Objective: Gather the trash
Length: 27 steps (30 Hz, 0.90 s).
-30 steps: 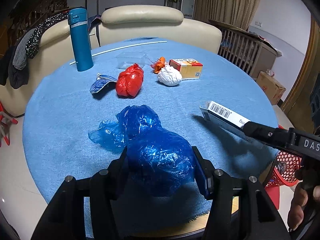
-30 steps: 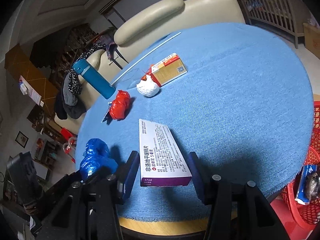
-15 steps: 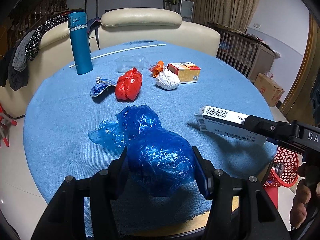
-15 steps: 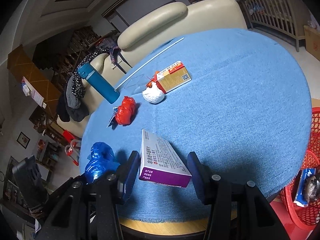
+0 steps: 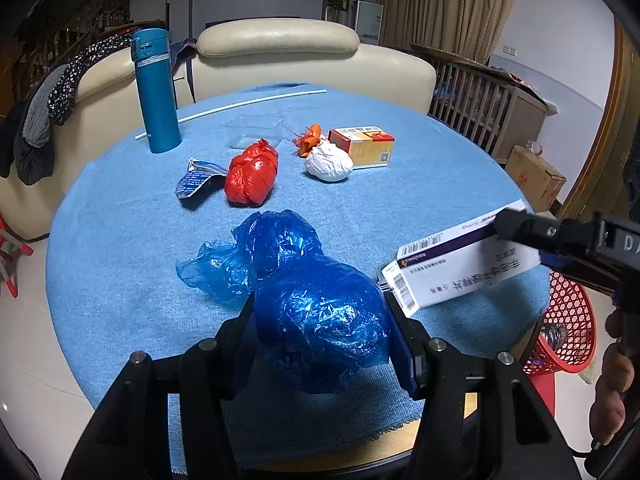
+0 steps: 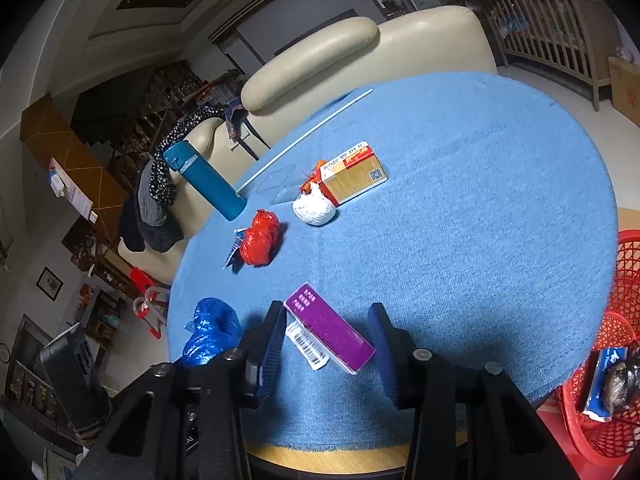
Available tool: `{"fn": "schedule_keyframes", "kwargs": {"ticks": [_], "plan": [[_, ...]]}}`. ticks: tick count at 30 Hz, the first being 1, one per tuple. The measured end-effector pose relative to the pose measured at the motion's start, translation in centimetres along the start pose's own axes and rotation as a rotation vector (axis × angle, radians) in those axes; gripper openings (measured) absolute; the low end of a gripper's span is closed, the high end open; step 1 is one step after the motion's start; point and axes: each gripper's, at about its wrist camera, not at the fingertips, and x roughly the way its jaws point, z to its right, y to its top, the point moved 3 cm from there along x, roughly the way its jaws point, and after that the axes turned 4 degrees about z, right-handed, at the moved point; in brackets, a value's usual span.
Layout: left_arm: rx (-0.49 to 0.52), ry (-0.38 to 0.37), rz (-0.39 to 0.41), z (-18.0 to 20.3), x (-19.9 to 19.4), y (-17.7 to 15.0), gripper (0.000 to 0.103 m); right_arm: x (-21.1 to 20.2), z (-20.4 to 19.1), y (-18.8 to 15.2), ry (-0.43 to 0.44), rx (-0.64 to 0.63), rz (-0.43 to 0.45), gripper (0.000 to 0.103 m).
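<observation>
My left gripper [image 5: 324, 320] is shut on a crumpled blue plastic bag [image 5: 316, 320] at the near edge of the round blue table [image 5: 420, 196]. My right gripper [image 6: 326, 338] is shut on a white and purple medicine box [image 6: 328, 334], held tilted above the table's near right side; the box also shows in the left wrist view [image 5: 460, 268]. A red mesh basket [image 6: 616, 360] stands on the floor at the table's right, with some trash in it.
On the table lie a red bag [image 5: 252, 176], a white wad [image 5: 328, 162], an orange scrap [image 5: 310, 144], a gold and red box [image 5: 364, 146], a blue wrapper [image 5: 196, 178], a clear tray [image 5: 256, 132], a teal flask [image 5: 154, 90] and a white rod [image 5: 240, 106]. A cream sofa [image 5: 280, 52] stands behind.
My right gripper has lifted and rolled the medicine box, so its purple side now faces up, and drawn it toward the table's near right edge. My left gripper keeps hold of the blue bag.
</observation>
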Motion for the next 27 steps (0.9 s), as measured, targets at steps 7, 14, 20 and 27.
{"fn": "schedule_keyframes", "kwargs": {"ticks": [7, 14, 20, 27], "plan": [[-0.005, 0.008, 0.007, -0.3, -0.2, 0.0, 0.059, 2.2, 4.1, -1.6, -0.085, 0.149, -0.09, 0.046], [-0.026, 0.022, -0.026, -0.9, 1.1, -0.5, 0.059, 0.8, 4.9, -0.9, -0.152, 0.091, -0.041, 0.059], [-0.031, 0.028, -0.034, -1.4, 1.5, -0.6, 0.059, 2.2, 4.3, -1.5, -0.175, -0.012, -0.102, 0.059], [-0.048, 0.021, -0.038, -2.0, 1.6, -0.6, 0.059, 3.1, 0.2, -1.5, -0.191, -0.385, -0.174, 0.06]]}}
